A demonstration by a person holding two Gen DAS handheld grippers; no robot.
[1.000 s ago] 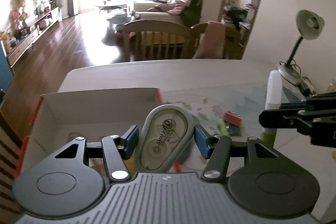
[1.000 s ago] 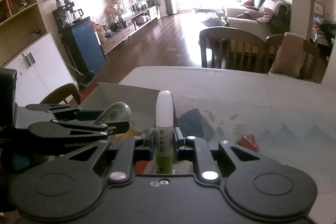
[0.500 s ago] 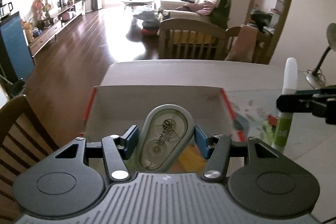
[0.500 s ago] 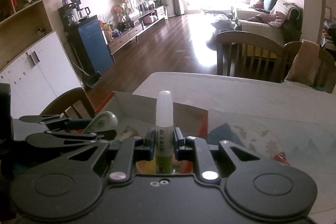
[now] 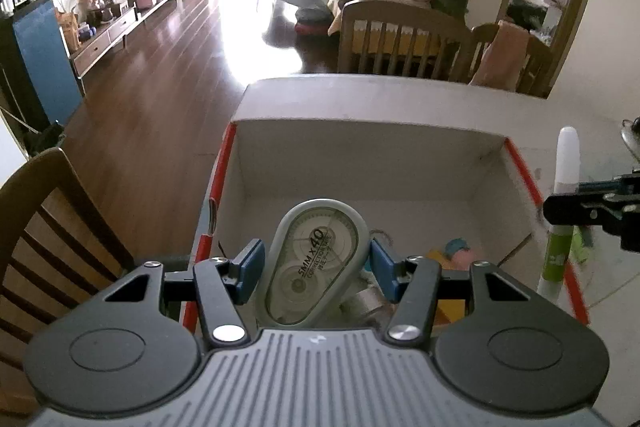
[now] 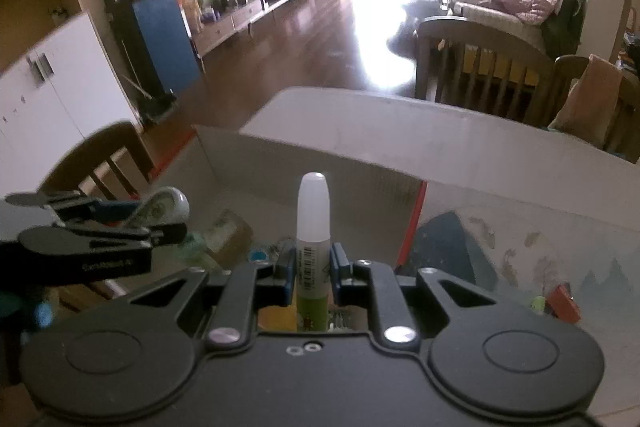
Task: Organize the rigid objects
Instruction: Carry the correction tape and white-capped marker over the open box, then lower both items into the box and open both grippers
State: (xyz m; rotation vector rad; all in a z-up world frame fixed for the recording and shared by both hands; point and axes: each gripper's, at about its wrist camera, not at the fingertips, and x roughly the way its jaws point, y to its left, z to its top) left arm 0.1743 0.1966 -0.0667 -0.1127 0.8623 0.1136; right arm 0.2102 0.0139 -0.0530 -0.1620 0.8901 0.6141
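Left gripper clamped on the correction tape, gripped by its flat sides and carried above the open box, near its left wall, presumably for dropping among the items at the bottom. Right gripper closed on the glue bottle, cap upward, gripped at mid-body for stability, just inside the box's red right edge. Box set at the table's left edge; small red item left lying on the table.

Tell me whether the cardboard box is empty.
Not empty. Small items lie on the floor of the cardboard box, including a yellow piece; what they are is unclear.
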